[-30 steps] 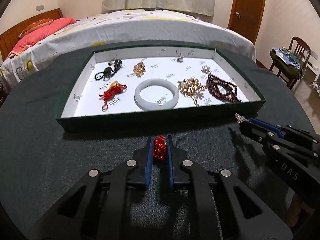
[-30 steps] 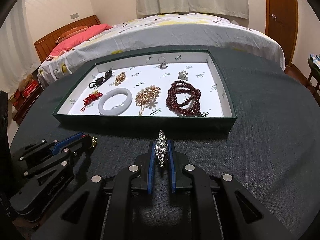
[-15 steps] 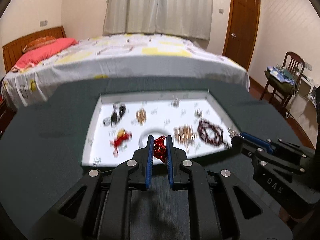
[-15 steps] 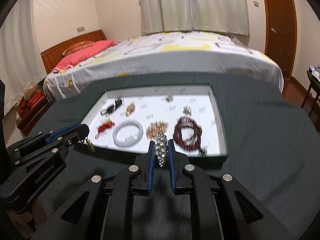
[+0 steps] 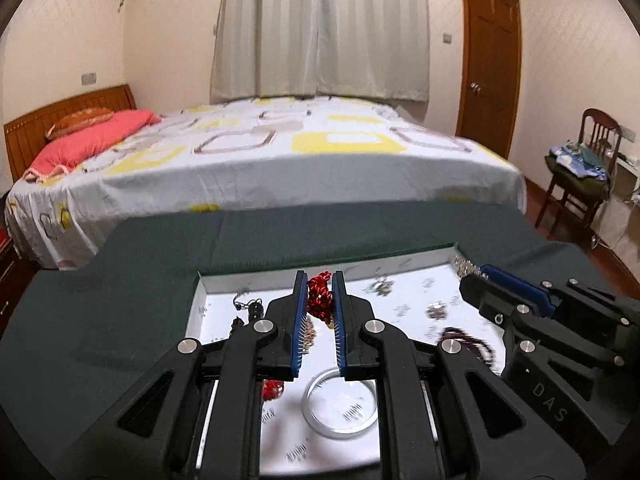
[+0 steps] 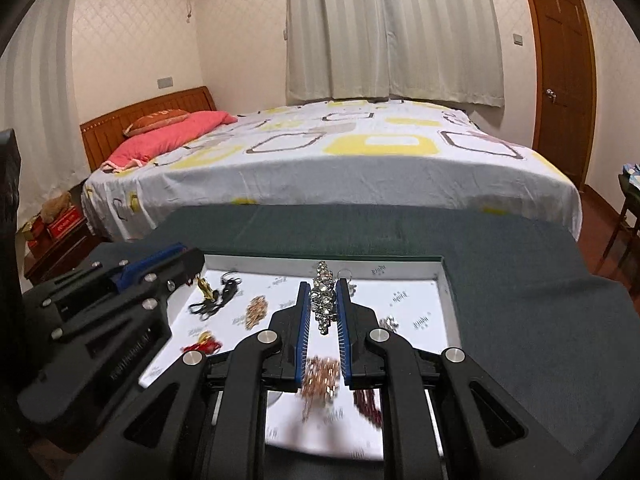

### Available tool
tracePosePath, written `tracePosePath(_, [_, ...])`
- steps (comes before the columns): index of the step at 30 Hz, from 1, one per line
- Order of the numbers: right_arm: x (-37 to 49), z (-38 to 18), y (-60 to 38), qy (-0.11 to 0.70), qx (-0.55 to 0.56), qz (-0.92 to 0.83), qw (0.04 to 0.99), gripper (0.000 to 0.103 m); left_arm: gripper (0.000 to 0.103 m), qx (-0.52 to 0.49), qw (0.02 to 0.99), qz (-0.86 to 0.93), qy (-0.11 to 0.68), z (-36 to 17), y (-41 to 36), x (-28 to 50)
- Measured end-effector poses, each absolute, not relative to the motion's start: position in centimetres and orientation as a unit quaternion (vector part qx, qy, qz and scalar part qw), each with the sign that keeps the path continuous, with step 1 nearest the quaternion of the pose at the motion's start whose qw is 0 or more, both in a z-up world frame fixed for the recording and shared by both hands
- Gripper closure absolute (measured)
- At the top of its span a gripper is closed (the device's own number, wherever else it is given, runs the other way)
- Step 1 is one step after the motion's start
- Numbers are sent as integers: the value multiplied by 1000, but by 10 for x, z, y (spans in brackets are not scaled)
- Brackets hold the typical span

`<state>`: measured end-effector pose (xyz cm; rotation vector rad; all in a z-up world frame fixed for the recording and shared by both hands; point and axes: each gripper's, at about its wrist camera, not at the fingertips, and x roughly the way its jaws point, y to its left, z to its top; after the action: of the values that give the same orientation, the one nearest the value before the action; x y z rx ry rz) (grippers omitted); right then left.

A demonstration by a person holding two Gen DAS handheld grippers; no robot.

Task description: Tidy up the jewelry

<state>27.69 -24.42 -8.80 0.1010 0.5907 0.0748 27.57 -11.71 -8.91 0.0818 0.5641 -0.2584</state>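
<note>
The left gripper [image 5: 320,300] is clamped on a red knotted ornament [image 5: 319,295], which sits between its blue pads above the tray [image 5: 224,280]. The right gripper [image 6: 325,300] is clamped on a sparkling crystal piece [image 6: 325,300], also held above the tray, nearer to its far wall.

The tray is a shallow box with white lining and dark green walls, and it rests on the dark green tabletop [image 5: 120,300]. Inside the tray, below the left gripper, lies a pale bangle [image 5: 342,404]. Close to the bangle, on its left side, a small red tassel [image 5: 273,389] is partly hidden by the gripper body. A dark red bead string [image 5: 466,340] lies in the tray to the right of the bangle. A black cord piece [image 6: 220,294] lies near the far left corner of the tray, and a small gold chain cluster [image 6: 256,312] lies just beside it. Under the right gripper a rose-gold chain [image 6: 320,380] is blurred.

Beyond the tabletop stands a bed [image 6: 340,160].
</note>
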Motion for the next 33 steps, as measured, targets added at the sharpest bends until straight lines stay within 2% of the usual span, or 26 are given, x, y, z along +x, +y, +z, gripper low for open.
tracePosePath(10, [328,-135,-237,356,49,29,933,90,90,48,933,-110,340,-138,-113,321])
tracePosePath(22, [343,-152,-234,387,35,18,921,89,89,43,921,-96,374,-155,-107,339])
tracePosePath(23, [344,-153,-233,391,33,20,920,89,86,41,923,-95,371,-154,-106,339])
tracePosePath(24, [344,-152,-233,390,34,21,920,87,74,41,924,-93,368,-153,-106,338])
tracePosePath(26, [344,-151,-234,387,36,20,921,76,61,44,927,-90,361,-150,-106,337])
tracePosePath(28, [341,-148,-237,377,43,12,925,60,58,49,929,-83,357,-149,-106,336])
tracePosePath(33, [328,-141,-243,370,48,4,928,52,38,40,933,-72,349,-140,-96,325])
